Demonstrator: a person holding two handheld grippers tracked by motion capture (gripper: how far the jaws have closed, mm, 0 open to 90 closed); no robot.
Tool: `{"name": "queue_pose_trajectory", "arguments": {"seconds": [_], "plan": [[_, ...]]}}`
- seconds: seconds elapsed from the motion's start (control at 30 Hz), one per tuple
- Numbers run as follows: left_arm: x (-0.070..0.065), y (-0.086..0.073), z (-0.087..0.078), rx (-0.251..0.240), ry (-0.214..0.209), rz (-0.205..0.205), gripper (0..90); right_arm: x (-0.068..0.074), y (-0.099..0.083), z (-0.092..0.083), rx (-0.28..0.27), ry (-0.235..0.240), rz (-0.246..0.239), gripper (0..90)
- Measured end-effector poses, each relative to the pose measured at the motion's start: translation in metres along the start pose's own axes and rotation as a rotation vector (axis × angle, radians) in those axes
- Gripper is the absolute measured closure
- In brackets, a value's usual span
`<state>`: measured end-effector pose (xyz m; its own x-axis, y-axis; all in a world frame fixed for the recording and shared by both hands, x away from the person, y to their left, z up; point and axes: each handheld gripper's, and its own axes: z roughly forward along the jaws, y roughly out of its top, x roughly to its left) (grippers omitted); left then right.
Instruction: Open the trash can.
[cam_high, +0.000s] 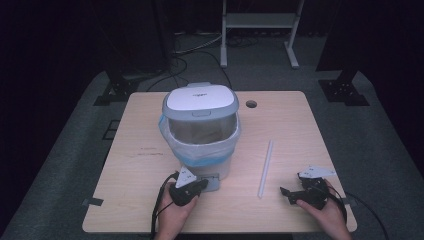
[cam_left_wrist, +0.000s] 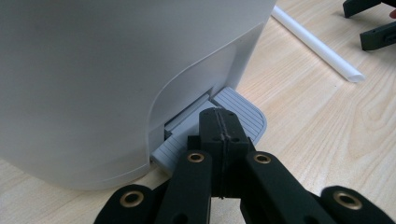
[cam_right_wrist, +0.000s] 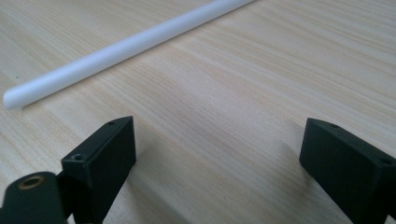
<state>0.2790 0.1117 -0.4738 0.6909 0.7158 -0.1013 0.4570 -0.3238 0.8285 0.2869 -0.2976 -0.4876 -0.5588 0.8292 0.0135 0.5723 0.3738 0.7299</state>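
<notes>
Table (cam_high: 150, 165) lit evenly from above, surroundings dark, close-ups softly blurred.

A light wood-grain table (cam_high: 140, 150) with a round cable hole (cam_high: 251, 104) stands on grey carpet (cam_high: 390, 150). Beyond it, at upper centre of the frame, a white metal frame (cam_high: 260, 22) rests on the floor. Cables (cam_high: 192, 55) trail at upper left. The surroundings are dark, possibly black curtains.

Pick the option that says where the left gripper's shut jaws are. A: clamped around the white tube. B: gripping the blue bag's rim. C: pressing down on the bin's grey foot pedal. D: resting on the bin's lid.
C: in the left gripper view the left gripper, jaws closed together, sits on the ribbed grey foot pedal at the base of the bin, whose lid stands raised.
</notes>
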Motion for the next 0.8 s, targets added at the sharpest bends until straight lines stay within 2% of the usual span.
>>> {"name": "queue_pose_trajectory", "arguments": {"seconds": [0.1, 0.23, 0.4, 0.63, 0.8], "plan": [[-0.0009, 0.0002, 0.0, 0.005, 0.008, -0.001, 90.0, 0.0001, 0.0, 0.0001, -0.001, 0.0, 0.0, 9.4], [-0.0031, -0.0006, 0.0005, 0.001, 0.019, 0.018, 90.0, 0.0, 0.0, 0.0001, -0.001, -0.001, 0.0, 9.4], [-0.0011, -0.0019, 0.0017, 0.005, 0.007, -0.001, 90.0, 0.0, 0.0, 0.0, -0.001, -0.001, 0.0, 9.4], [-0.001, -0.0039, 0.0044, 0.017, 0.011, -0.002, 90.0, 0.0, 0.0, 0.0, 0.0, 0.0, 0.0, 9.4], [0.0019, -0.0049, 0.0053, 0.016, -0.003, -0.032, 90.0, 0.0, 0.0, 0.0, 0.0, 0.0, 0.0, 9.4]]}}
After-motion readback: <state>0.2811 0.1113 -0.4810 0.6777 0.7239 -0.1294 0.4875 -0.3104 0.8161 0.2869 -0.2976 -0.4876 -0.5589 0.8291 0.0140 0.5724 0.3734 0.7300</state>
